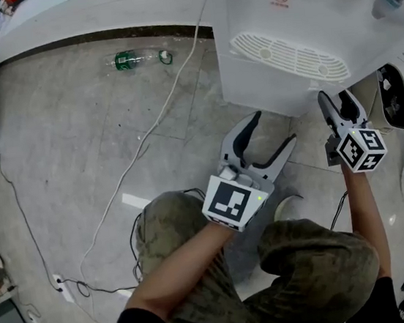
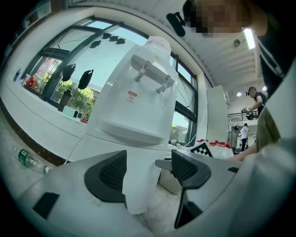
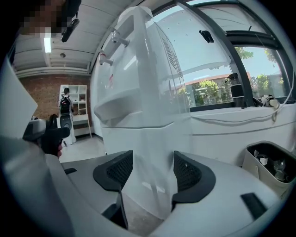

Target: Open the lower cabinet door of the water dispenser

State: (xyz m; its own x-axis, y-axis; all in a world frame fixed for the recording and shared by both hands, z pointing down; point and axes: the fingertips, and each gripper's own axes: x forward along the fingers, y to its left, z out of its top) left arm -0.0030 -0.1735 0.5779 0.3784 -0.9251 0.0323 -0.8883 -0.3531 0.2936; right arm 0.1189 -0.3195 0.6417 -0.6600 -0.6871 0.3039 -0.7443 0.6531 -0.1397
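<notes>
The tall white plastic water dispenser [image 1: 292,5] stands on the grey stone floor [image 1: 75,151], at the top right of the head view. Its lower cabinet [image 1: 252,91] is the plain white box under the ribbed drip tray [image 1: 288,57]. The cabinet door looks shut.

The left gripper [image 1: 272,131] is low down, in front of the cabinet. Its 2 jaws are wide apart and grip nothing. In the left gripper view, a white corner of the cabinet [image 2: 138,180] shows in the gap between them.

The right gripper [image 1: 338,102] is at the cabinet's right front corner. Its 2 jaws are apart too. In the right gripper view, the corner edge of the cabinet [image 3: 148,152] sits in the gap. I cannot tell if the pads [image 3: 115,169] touch it.

The person's knees in green trousers [image 1: 310,253] are bent under the grippers.

A white bin with a black bag [image 1: 392,95] stands just right of the dispenser. A clear bottle with a green label [image 1: 140,57] lies well to the left, by the wall. A long white cable [image 1: 159,118] runs across the floor.
</notes>
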